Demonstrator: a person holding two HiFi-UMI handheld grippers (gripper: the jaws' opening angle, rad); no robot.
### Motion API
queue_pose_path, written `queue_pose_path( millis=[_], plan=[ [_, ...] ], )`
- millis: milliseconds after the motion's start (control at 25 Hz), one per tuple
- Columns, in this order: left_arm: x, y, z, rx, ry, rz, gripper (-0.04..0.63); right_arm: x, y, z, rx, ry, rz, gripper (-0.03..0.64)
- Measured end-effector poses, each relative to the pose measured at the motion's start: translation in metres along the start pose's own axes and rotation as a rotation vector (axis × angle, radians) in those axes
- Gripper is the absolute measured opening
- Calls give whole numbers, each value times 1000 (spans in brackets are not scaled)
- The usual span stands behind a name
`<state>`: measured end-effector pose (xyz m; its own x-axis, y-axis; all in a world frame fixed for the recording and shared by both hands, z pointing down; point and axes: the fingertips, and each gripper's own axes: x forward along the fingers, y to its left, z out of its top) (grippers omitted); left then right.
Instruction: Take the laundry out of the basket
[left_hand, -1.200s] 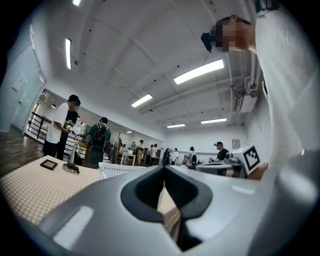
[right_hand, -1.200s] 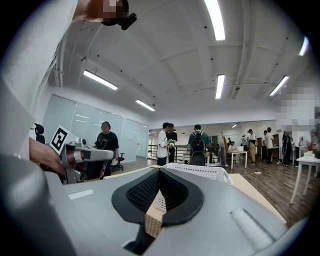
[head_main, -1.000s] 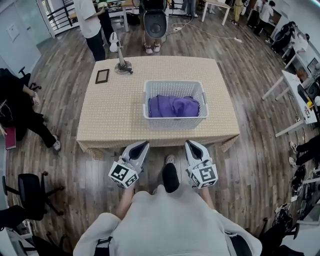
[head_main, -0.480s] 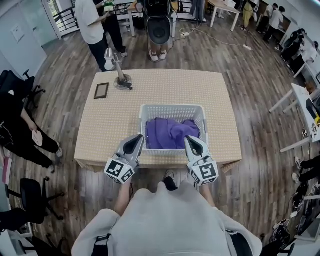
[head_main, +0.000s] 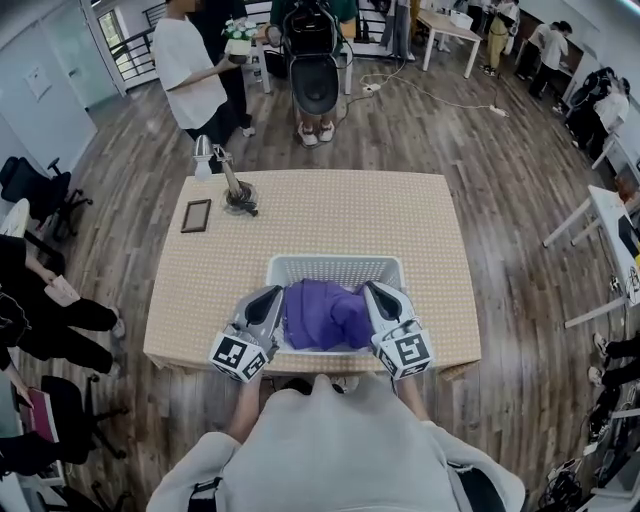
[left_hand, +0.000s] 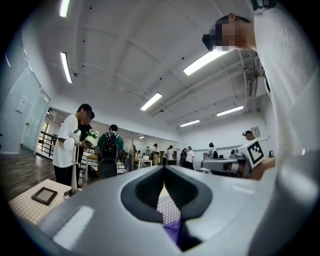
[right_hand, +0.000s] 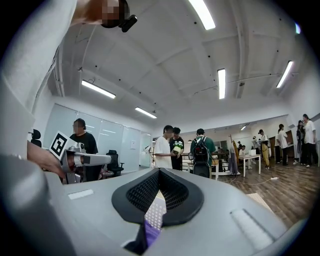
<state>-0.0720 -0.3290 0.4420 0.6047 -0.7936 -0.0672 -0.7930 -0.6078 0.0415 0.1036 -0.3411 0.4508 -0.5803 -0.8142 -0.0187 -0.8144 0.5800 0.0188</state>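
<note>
A white slatted basket (head_main: 336, 268) stands on the near half of the beige table (head_main: 430, 230). Crumpled purple laundry (head_main: 318, 312) fills it. My left gripper (head_main: 271, 293) hovers over the basket's near left corner, and my right gripper (head_main: 374, 290) over its near right corner. Both point away from me and neither touches the cloth. In the left gripper view the left gripper (left_hand: 164, 168) has its jaws meeting at the tips, with purple laundry (left_hand: 173, 230) showing below them. The right gripper (right_hand: 159, 171) is also shut and empty, again with purple laundry (right_hand: 150, 231) below.
A dark picture frame (head_main: 196, 215) and a metal lamp stand (head_main: 234, 188) sit at the table's far left. A person in a white shirt (head_main: 195, 70) and a black chair (head_main: 314, 70) are beyond the table. White desks (head_main: 600, 225) stand to the right, office chairs (head_main: 40, 185) to the left.
The person has stepped up to the table. Both grippers went from over the floor short of the table edge to above the basket's near corners. Their jaws stayed shut.
</note>
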Motion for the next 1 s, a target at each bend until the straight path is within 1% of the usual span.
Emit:
queue_pose_path(
  millis=[280, 600, 760, 920, 1000],
  plan=[
    [5, 30, -17, -29, 42, 33, 9, 27, 2, -23, 47, 59, 13, 0],
    [19, 66, -6, -50, 36, 6, 9, 49, -9, -13, 40, 85, -62, -2],
    [13, 70, -13, -70, 76, -3, 9, 42, -12, -24, 52, 153, -99, 0],
    [17, 85, -19, -77, 96, 2, 9, 46, -27, -26, 51, 180, -120, 0],
    [16, 91, -27, -78, 115, 9, 9, 48, -30, -34, 53, 202, -126, 0]
  ],
)
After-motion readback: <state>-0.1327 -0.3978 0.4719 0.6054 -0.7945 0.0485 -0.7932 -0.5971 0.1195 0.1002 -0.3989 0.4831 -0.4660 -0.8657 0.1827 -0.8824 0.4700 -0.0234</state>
